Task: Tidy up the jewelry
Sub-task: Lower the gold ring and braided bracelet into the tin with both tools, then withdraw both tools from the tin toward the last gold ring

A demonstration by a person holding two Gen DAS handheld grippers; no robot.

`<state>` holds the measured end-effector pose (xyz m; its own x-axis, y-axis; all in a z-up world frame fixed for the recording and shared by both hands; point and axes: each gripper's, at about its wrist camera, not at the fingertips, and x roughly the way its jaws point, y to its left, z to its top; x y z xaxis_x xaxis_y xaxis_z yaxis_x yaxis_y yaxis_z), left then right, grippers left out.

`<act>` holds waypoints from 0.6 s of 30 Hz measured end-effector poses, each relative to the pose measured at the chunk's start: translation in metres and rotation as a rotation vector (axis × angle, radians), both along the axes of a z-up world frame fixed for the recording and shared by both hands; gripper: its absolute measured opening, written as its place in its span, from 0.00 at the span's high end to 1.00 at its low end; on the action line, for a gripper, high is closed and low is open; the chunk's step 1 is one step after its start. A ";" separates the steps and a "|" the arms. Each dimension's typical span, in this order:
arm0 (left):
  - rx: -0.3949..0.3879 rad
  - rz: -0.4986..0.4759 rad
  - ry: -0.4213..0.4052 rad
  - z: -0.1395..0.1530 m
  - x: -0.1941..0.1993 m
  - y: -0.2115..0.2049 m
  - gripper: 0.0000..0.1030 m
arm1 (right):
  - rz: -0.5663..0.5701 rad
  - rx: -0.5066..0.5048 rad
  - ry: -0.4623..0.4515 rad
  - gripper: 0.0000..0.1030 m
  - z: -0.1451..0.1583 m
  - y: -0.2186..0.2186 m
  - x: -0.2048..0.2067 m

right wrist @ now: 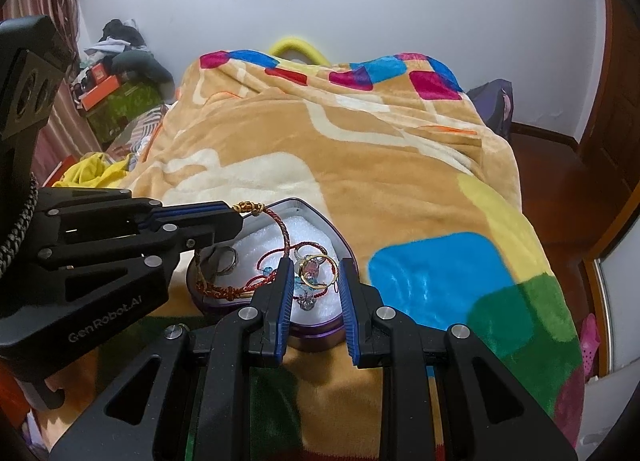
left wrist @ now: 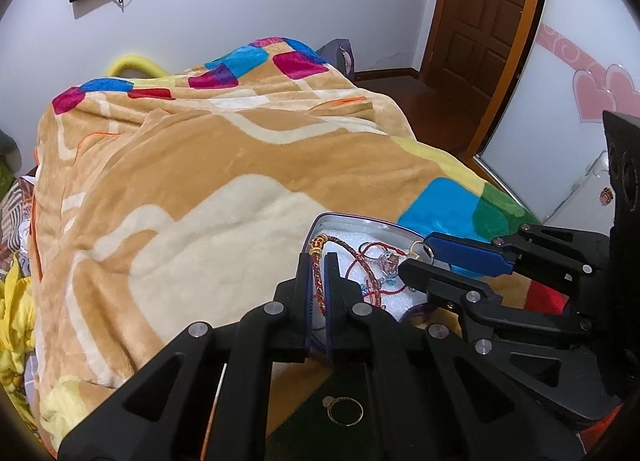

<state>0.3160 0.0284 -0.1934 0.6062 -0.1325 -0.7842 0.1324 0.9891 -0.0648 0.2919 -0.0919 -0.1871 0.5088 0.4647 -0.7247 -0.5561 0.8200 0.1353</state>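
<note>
A heart-shaped tin (right wrist: 320, 217) with white padding lies on the blanket and holds several red cords, rings and gems. My left gripper (left wrist: 319, 261) is shut on a red-and-gold braided bracelet (left wrist: 318, 273) above the tin; it also shows in the right wrist view (right wrist: 236, 217), with the bracelet (right wrist: 284, 233) hanging into the tin. My right gripper (right wrist: 314, 265) is over the tin with a gold ring (right wrist: 318, 271) between its fingers; the jaws stand apart around it. In the left wrist view the ring (left wrist: 422, 249) sits at the right gripper's (left wrist: 416, 251) tips.
The tin (left wrist: 360, 221) rests near the front of a tan blanket (left wrist: 220, 165) with coloured squares. Another gold ring (left wrist: 345, 411) lies on a dark surface below my left gripper. A wooden door (left wrist: 484, 21) and wardrobe stand to the right.
</note>
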 end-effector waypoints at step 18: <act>-0.039 0.036 -0.076 0.048 -0.046 0.014 0.66 | -0.023 0.004 -0.081 0.68 0.042 -0.009 -0.033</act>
<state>0.2697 0.0420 -0.1452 0.6688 -0.1389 -0.7303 0.1028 0.9902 -0.0942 0.2591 -0.1014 -0.1454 0.5766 0.4552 -0.6785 -0.5465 0.8322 0.0938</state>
